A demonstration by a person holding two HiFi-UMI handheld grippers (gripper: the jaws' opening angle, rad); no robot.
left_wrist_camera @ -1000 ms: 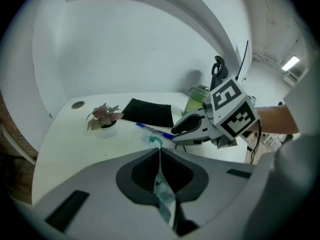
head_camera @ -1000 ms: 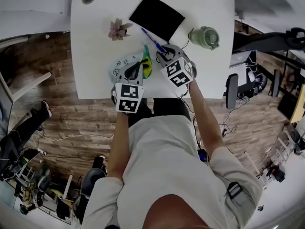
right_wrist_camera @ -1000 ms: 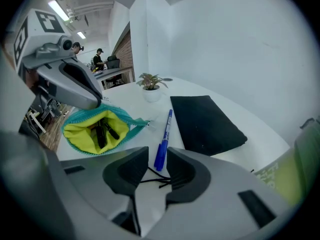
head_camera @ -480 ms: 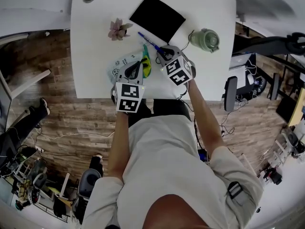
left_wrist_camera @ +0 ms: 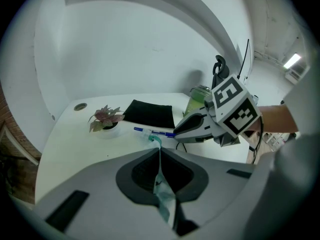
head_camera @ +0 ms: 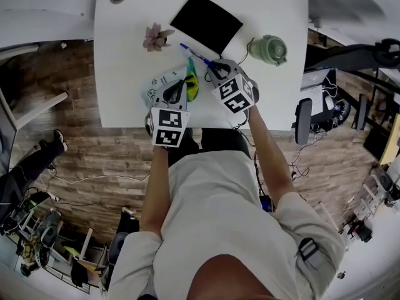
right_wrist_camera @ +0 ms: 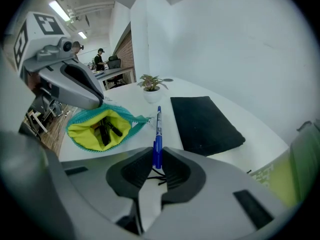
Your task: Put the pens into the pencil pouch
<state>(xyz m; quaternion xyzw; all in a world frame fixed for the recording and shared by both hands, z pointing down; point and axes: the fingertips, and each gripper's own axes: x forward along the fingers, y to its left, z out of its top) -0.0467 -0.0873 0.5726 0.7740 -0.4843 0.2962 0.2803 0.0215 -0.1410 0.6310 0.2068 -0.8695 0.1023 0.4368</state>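
Pinching the pencil pouch [right_wrist_camera: 90, 136] rim, my left hand-held gripper [left_wrist_camera: 159, 153] is closed. Beside it, my right hand-held gripper [right_wrist_camera: 156, 158] just clamped the pen [right_wrist_camera: 158, 131].

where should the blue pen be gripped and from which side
Probably the thick blue end, coming from the person's side with jaws across the barrel: the blue pen points straight away, so that end is nearest. The right hand-held gripper has just been closing there and is shut on it, leaving the far end free for the open pouch.
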